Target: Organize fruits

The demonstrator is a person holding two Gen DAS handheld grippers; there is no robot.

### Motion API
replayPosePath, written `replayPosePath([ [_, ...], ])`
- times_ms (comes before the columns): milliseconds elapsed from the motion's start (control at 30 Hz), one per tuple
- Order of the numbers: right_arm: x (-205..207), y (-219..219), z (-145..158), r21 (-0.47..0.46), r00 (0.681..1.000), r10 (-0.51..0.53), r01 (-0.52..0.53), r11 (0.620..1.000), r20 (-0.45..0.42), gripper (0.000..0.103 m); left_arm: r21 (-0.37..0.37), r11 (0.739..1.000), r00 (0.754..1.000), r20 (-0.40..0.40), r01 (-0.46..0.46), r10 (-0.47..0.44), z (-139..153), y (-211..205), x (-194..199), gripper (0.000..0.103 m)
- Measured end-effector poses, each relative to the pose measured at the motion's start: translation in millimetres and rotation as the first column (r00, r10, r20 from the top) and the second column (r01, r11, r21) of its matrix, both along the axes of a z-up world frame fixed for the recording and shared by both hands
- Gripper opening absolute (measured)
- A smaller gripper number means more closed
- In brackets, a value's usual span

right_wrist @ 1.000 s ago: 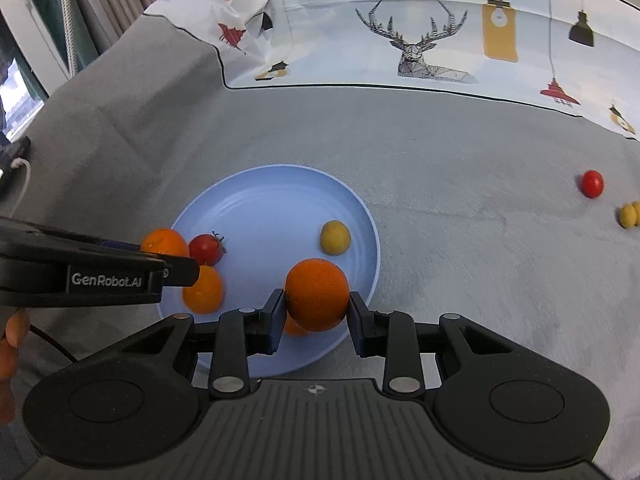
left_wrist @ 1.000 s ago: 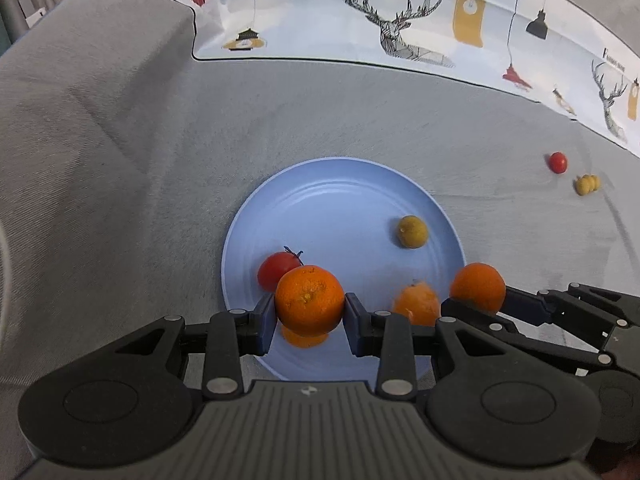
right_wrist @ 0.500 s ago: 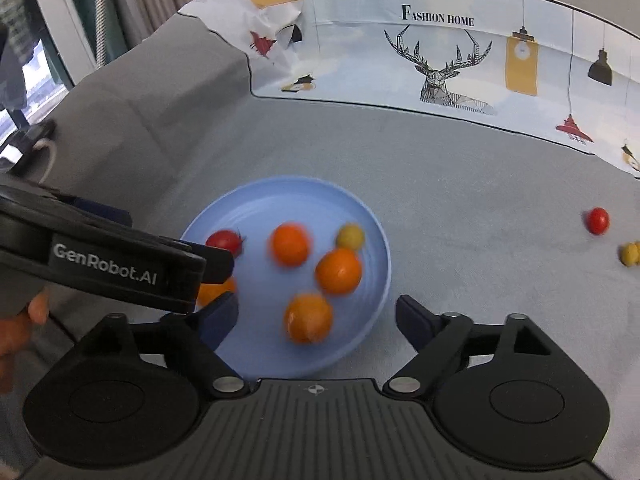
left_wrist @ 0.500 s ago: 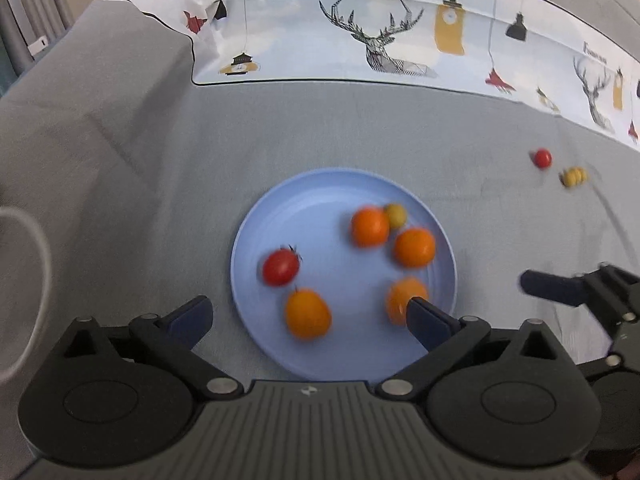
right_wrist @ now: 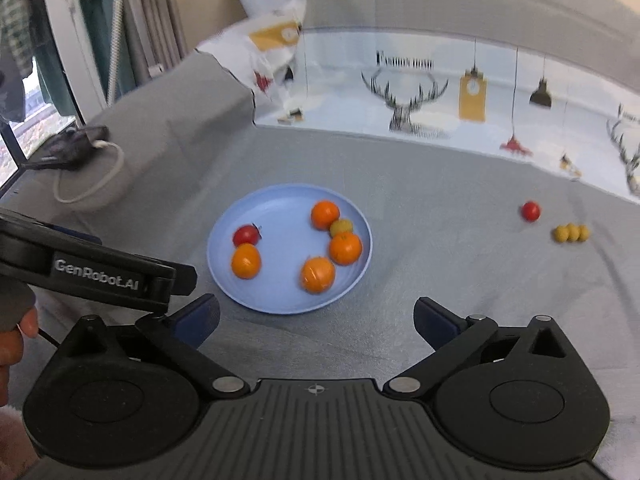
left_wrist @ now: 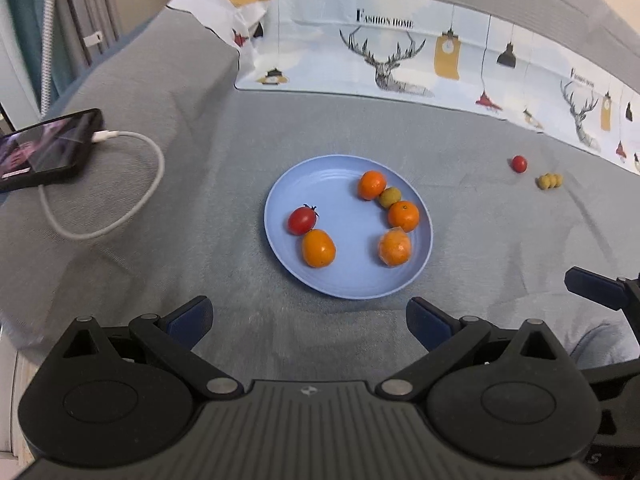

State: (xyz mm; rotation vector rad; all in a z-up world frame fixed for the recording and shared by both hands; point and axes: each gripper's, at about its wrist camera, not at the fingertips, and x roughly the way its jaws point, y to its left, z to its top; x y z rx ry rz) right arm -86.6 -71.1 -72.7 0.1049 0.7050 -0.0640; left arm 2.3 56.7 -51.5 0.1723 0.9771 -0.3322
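Black left hand-held gripper (left_wrist: 310, 322) and right hand-held gripper (right_wrist: 316, 320) spread wide, just opened, empty; oranges on blue plate (left_wrist: 344, 284).

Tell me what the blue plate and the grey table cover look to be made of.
Blue plate: probably plastic or melamine; matte, even pastel colour, faint concentric ridges, no sharp glare. Grey table cover: woven fabric; fine weave texture, soft creases and draping at the edge.
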Motion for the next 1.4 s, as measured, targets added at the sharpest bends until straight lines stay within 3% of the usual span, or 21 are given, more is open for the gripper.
replayPosePath([
  [433, -57, 18, 13, -0.041, 0.998, -0.007, 0.01, 0.999, 0.07, 0.102, -0.034, 0.999, 0.998, 0.056, -0.018, 0.02, 13, 16, -53, 0.103],
  [1400, -96, 23, 30, -0.058, 0.988, -0.009, 0.018, 0.998, 0.156, 0.102, -0.021, 1.0, 0.986, 0.164, 0.003, 0.001, 42, 15, -94, 0.103],
])
